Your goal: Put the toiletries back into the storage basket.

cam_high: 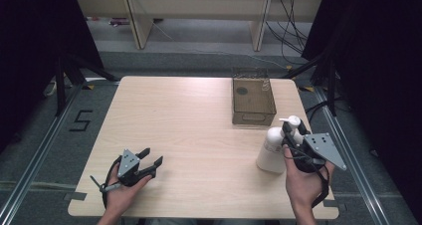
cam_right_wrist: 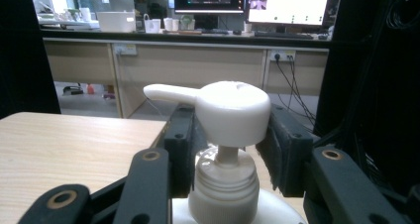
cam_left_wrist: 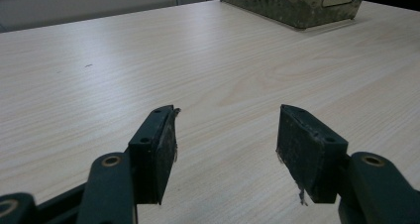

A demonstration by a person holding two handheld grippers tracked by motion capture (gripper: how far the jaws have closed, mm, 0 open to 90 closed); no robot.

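Observation:
A white pump bottle (cam_high: 271, 153) stands upright near the table's right front edge. My right gripper (cam_high: 293, 130) comes at it from the near side, with a black pad pressed against each side of the pump head (cam_right_wrist: 233, 110). The spout points to the left in the right gripper view. My left gripper (cam_high: 153, 156) rests low over the table's front left. Its jaws stand wide apart over bare wood, with nothing between them (cam_left_wrist: 225, 130).
A smoky translucent box (cam_high: 253, 116) sits at the table's back right, just beyond the bottle; its corner (cam_left_wrist: 297, 8) shows far off in the left gripper view. The wooden table (cam_high: 189, 115) has bare room across its middle and left. Desks and cables lie beyond.

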